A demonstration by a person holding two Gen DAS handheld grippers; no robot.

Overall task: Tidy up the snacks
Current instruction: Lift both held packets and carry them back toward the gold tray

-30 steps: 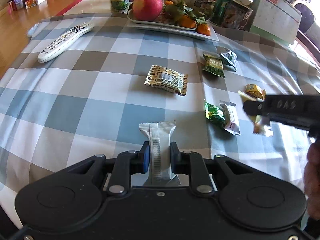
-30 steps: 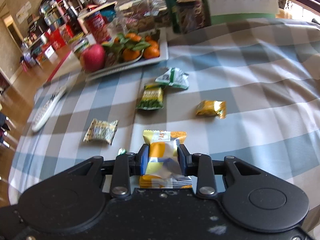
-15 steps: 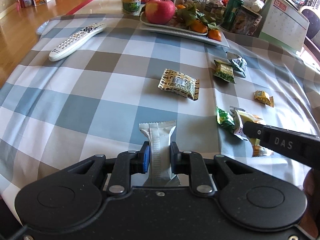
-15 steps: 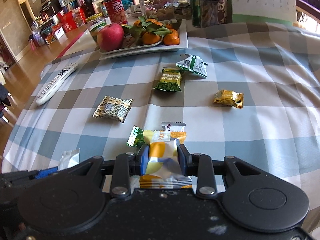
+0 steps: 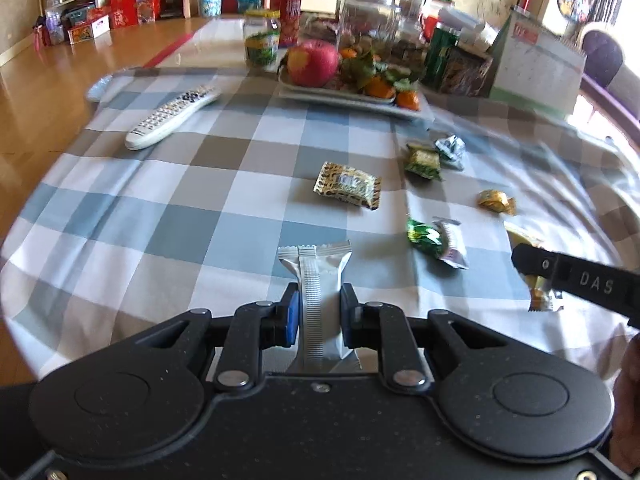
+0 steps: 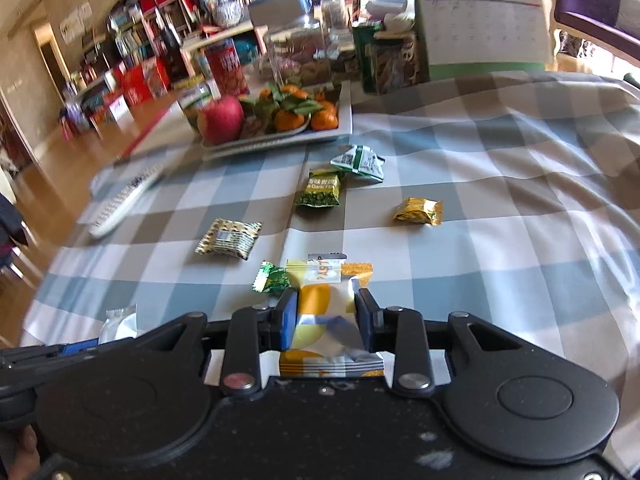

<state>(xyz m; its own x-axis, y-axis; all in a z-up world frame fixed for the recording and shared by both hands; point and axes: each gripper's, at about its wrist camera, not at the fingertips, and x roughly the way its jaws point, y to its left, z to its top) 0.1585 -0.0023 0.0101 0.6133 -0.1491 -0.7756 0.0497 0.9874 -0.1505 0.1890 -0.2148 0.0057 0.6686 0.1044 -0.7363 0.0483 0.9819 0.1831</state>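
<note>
left gripper (image 5: 319, 312) is clamping a silver snack bar (image 5: 318, 276), holding it just above the checked tablecloth (image 5: 180, 208) at the near edge. going rightward, loose snacks are lying scattered w/ no clear grouping: patterned gold packet (image 5: 347, 185), green pea packet (image 5: 423, 160) beside a silver-green one (image 5: 451, 151), small gold candy (image 5: 496, 201), green candy (image 5: 425, 235) touching a white wrapper (image 5: 452, 240). right gripper (image 6: 325, 316) is pinching a yellow-white packet (image 6: 326, 312), near that green candy. judging progress: early, two snacks in hand, approx six left, no bin visible.
</note>
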